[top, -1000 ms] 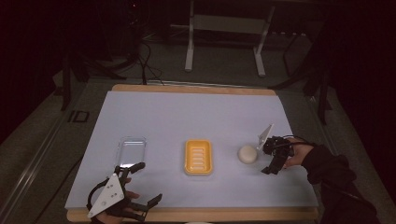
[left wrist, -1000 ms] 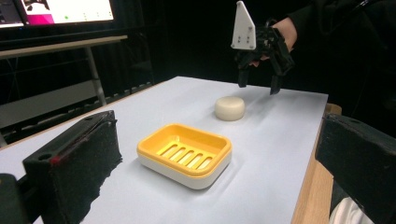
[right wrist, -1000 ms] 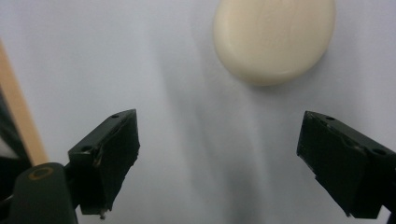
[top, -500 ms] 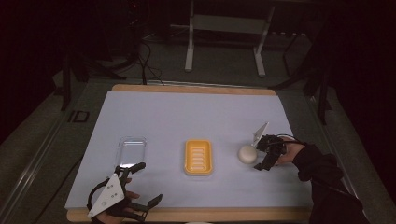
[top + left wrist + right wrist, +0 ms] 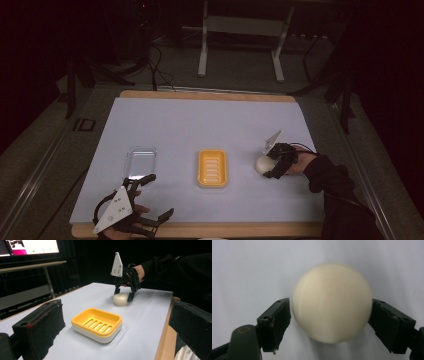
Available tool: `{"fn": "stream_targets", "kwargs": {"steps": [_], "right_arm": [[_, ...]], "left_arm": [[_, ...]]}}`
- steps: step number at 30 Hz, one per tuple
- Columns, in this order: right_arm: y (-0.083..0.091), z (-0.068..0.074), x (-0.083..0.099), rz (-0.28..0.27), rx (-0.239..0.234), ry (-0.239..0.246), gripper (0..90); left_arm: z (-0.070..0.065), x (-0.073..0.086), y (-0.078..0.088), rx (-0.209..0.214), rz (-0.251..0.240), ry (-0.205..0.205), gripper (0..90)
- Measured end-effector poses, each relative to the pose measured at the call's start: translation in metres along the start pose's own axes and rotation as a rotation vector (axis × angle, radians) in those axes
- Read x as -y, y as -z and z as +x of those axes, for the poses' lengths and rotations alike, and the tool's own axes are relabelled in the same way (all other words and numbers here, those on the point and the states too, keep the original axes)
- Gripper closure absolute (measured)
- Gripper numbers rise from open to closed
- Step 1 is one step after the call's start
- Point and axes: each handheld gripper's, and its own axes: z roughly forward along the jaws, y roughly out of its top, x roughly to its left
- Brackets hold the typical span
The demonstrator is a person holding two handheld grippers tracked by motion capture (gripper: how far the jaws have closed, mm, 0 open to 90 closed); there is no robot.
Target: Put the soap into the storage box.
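Note:
A round cream soap bar [image 5: 262, 164] lies on the white table cover, right of a yellow slotted soap dish [image 5: 212, 168]. My right gripper [image 5: 270, 167] reaches over the soap from the right. Its jaws have just been closing. In the right gripper view both pads [image 5: 277, 319] meet the sides of the soap [image 5: 332, 302], which still rests on the table. The left gripper view shows that gripper [image 5: 123, 293] astride the soap [image 5: 121, 300], beyond the dish [image 5: 97, 323]. My left gripper [image 5: 160, 196] sits at the front left edge, jaws wide open and holding nothing.
A clear plastic tray [image 5: 141, 162] lies left of the dish, just ahead of my left gripper. The wooden table edge [image 5: 200, 230] runs along the front. A metal stand [image 5: 240, 45] and cables are on the dark floor behind the table.
My right gripper has moved left and down onto the soap, and its jaws have narrowed from wide apart to the soap's sides. The left gripper has stayed put.

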Motion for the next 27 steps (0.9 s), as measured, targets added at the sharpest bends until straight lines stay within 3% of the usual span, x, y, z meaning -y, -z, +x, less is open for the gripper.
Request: {"fn": "stream_targets", "kwargs": {"steps": [4,14,20,22,27], "right_arm": [[-0.0057,0.0,-0.0013,0.02,0.007,0.009,20.9],[-0.0081,-0.0022,-0.0029,-0.005,0.021,-0.016,22.6],[-0.0104,-0.0019,-0.0053,0.031,0.012,-0.005,24.8],[-0.0096,-0.0036,-0.0065,0.043,-0.01,-0.041,25.0],[-0.002,-0.0054,-0.0074,0.069,-0.024,-0.051,25.1]], "left_arm": [[0.0004,-0.0002,0.0008,-0.007,-0.002,-0.004,0.1],[0.0001,-0.0003,0.001,-0.008,-0.005,-0.005,0.1],[0.0002,-0.0004,0.0009,-0.008,-0.007,-0.004,0.1],[0.0006,-0.0006,0.0016,-0.009,-0.012,-0.004,0.1],[0.0005,-0.0007,0.0016,-0.008,-0.011,-0.005,0.1]]}}
